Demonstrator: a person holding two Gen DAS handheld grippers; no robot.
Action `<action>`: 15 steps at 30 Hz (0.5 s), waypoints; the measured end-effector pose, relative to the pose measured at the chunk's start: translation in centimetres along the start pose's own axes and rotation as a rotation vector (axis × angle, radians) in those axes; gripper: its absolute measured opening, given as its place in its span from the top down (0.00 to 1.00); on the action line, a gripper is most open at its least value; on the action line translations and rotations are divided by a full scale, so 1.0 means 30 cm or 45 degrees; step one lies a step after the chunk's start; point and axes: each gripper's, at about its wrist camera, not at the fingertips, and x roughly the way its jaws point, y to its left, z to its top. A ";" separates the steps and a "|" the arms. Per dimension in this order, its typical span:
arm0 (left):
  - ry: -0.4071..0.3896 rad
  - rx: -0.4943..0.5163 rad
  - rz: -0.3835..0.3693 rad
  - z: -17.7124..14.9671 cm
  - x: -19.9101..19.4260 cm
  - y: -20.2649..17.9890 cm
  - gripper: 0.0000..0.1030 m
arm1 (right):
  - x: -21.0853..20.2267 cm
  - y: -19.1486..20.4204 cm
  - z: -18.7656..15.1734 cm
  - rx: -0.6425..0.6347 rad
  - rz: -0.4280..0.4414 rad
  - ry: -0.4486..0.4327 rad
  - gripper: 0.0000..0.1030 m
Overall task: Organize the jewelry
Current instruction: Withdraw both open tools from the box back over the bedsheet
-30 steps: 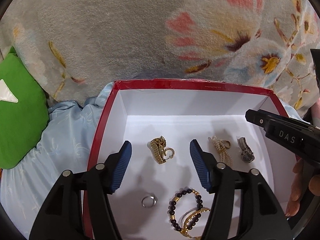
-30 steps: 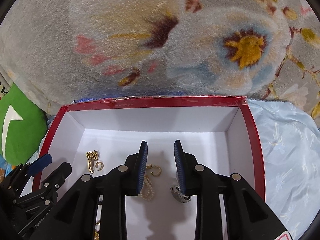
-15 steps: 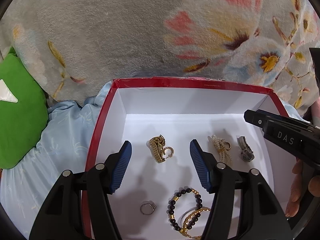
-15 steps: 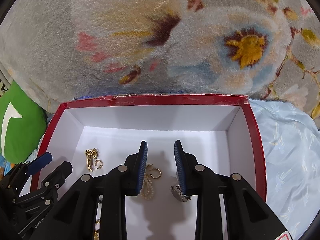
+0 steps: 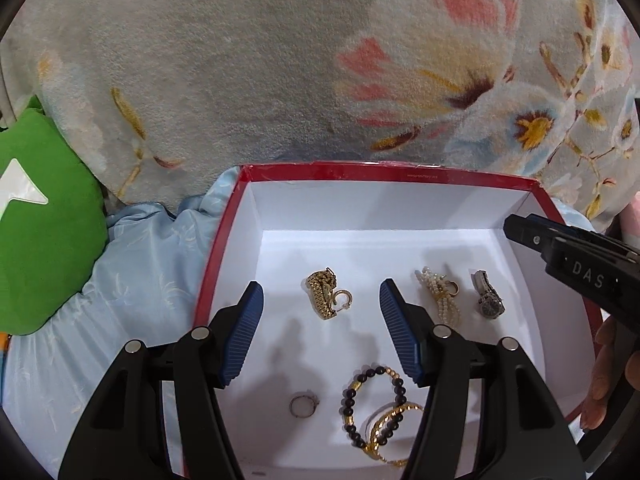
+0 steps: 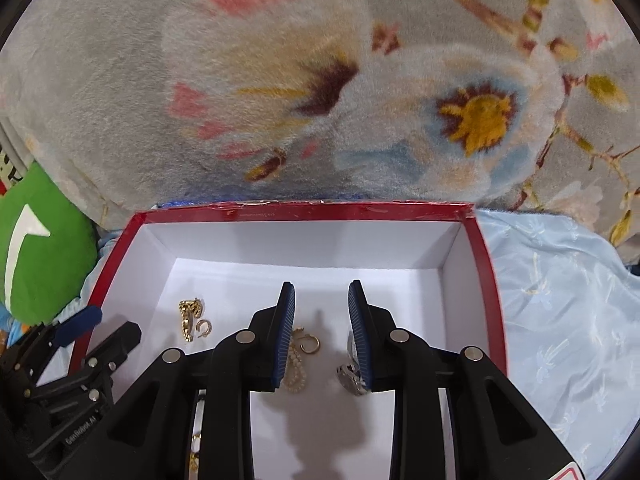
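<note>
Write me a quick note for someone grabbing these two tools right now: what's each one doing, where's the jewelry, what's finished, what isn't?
Left hand-held gripper: open, empty, above the gold watch and small gold hoop.
Right hand-held gripper: narrowly open, empty, above the pearl bracelet and silver watch.
All jewelry in view lies loose in the red box: also a ring, a dark bead bracelet and gold bangles.
Done: pieces are in the box.
Left: any further sorting; the bead bracelet and bangles overlap.
</note>
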 end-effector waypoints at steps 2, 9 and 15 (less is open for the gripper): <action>-0.019 0.014 0.000 -0.009 -0.049 0.002 0.43 | -0.061 0.005 -0.024 -0.009 0.015 -0.020 0.74; -0.067 0.062 0.005 -0.097 -0.275 0.019 0.34 | -0.316 0.022 -0.224 -0.044 0.067 -0.046 0.67; -0.009 0.078 -0.017 -0.279 -0.435 0.039 0.30 | -0.487 0.076 -0.479 -0.119 0.079 0.021 0.63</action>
